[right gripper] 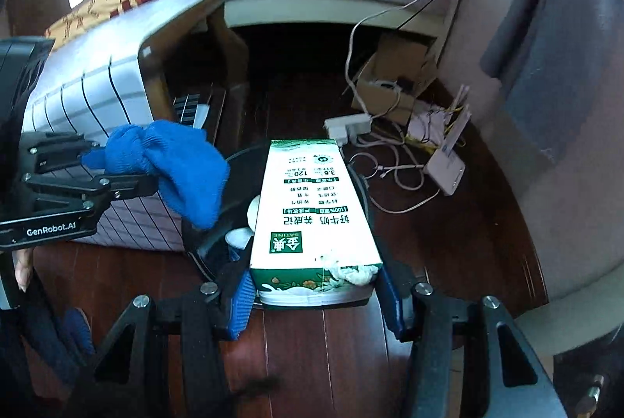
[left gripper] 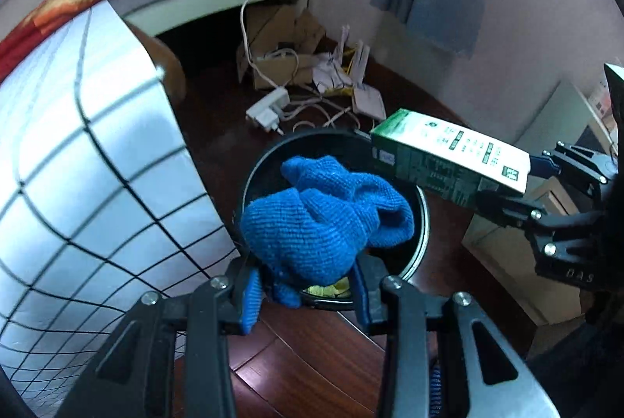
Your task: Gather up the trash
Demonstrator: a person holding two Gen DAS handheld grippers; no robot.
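Two loads hang over one black bin on the dark wooden floor, and I read both as poised for a drop: each is carried past the rim so it should fall inside rather than on the boards.

The larger load is the milk carton. My right gripper has its fingers about half spread and pressed on the carton's two sides near its bottom end, holding it lengthwise so the far end reaches out over the bin's mouth.

The smaller is the blue knitted cloth. My left gripper has its fingers narrower, pinching the bunched fabric at one end, so the rest bulges forward above the opening.

The left view looks straight into the bin and shows something yellow at its bottom, under the cloth; it also shows the carton from the side, tilted downward. The right view shows the carton's printed face and a white scrap inside the bin, plus a fingertip of the person's hand behind the left gripper.
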